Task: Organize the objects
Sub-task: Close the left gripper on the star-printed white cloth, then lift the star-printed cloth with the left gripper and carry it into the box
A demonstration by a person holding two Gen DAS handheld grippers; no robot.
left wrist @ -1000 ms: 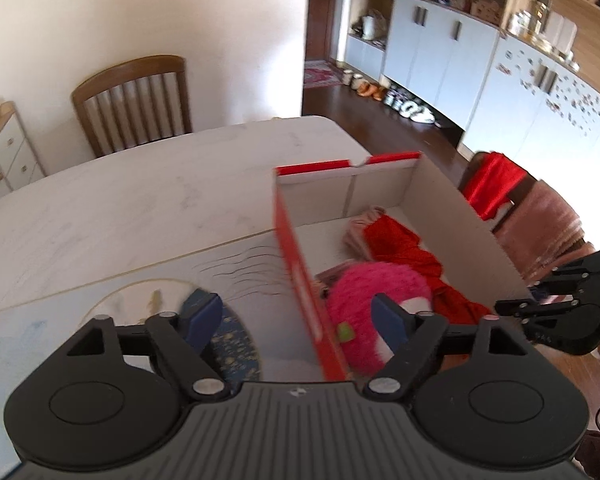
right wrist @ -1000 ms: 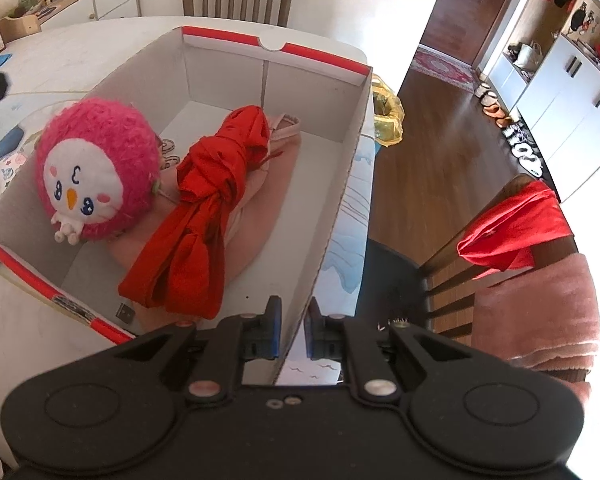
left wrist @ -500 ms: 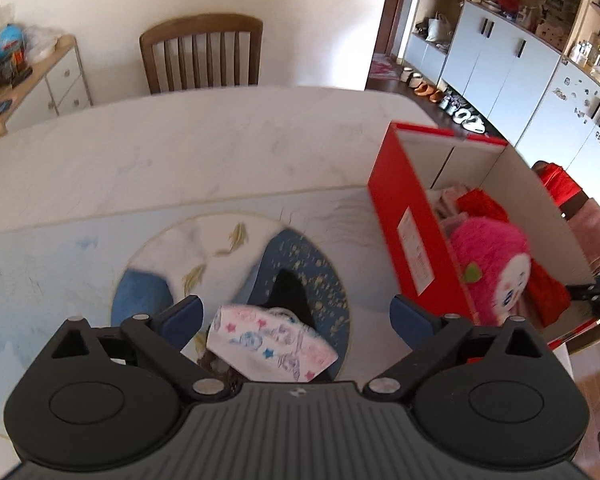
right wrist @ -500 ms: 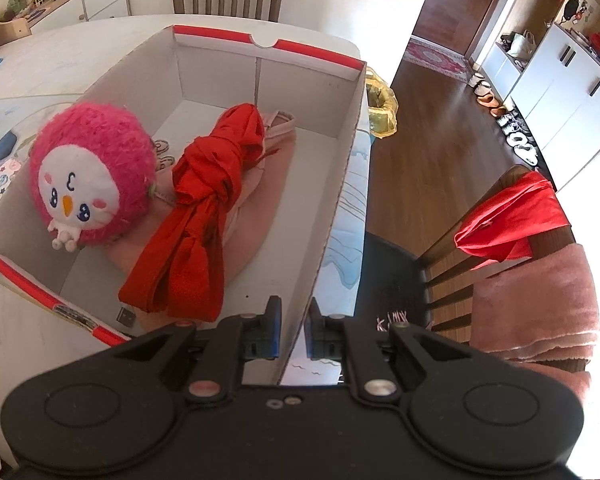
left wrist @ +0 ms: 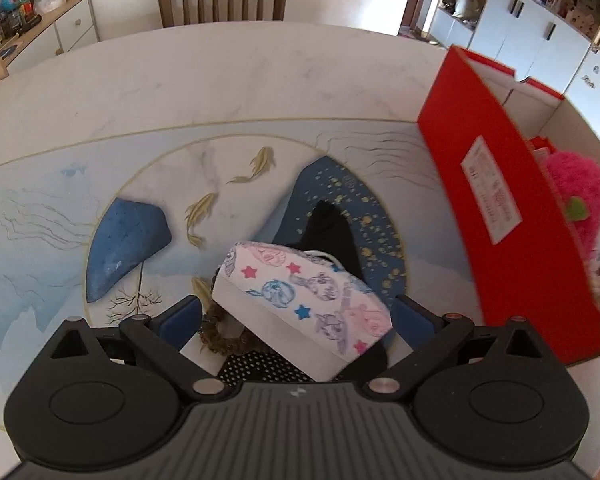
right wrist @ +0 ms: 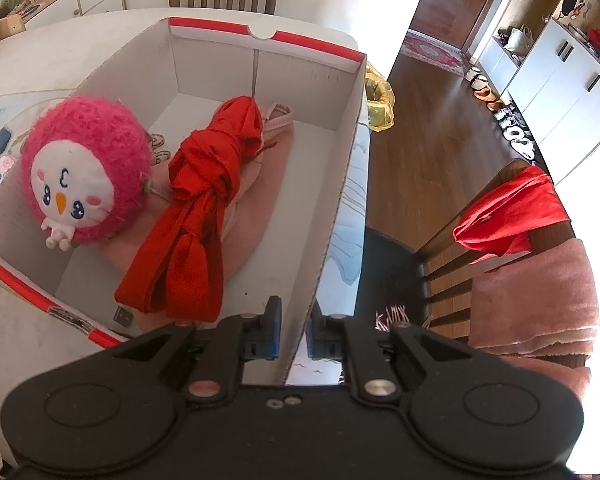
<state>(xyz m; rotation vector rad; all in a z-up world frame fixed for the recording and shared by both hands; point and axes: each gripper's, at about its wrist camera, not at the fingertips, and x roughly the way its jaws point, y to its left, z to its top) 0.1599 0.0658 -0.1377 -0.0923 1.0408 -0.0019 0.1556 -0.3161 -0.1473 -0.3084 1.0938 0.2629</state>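
Change since a second ago: the left wrist view then looked over the box's near wall, with the plush between the fingers; it now looks at open tabletop. The left gripper [left wrist: 296,316] has swung away from the red cardboard box [left wrist: 500,216] and dropped toward the table [left wrist: 220,80], and its jaws have spread from partly open to fully wide. They now straddle a printed child's face mask [left wrist: 300,300] without pressing on it, so nothing is gripped. The mask lies on a small pile with a brown braided hair tie [left wrist: 220,336], a black garment [left wrist: 332,224] and a black dotted fabric [left wrist: 260,364] beneath it.

Reading: the box already holds the pink plush toy [right wrist: 84,168], a knotted red cloth [right wrist: 204,208] and a pink garment [right wrist: 260,184]. The mask looks like the next item to go in; pickup is set up but not yet made.

The right gripper [right wrist: 294,332] has not shifted. Its fingers are clenched on the box's right wall [right wrist: 340,184], one pad inside and one outside, apparently steadying the box.

View differences:
- The left wrist view alone shows the mask pile, the fish-pattern table mat [left wrist: 228,184] and the box's red outer face with its label. Of the contents it shows only a slice of plush.
- The right wrist view alone shows the full box interior, the clamp on the wall, and a chair [right wrist: 480,240] draped with a red cloth and a pink towel. The mask appears only as a sliver at its left edge, beyond the box.
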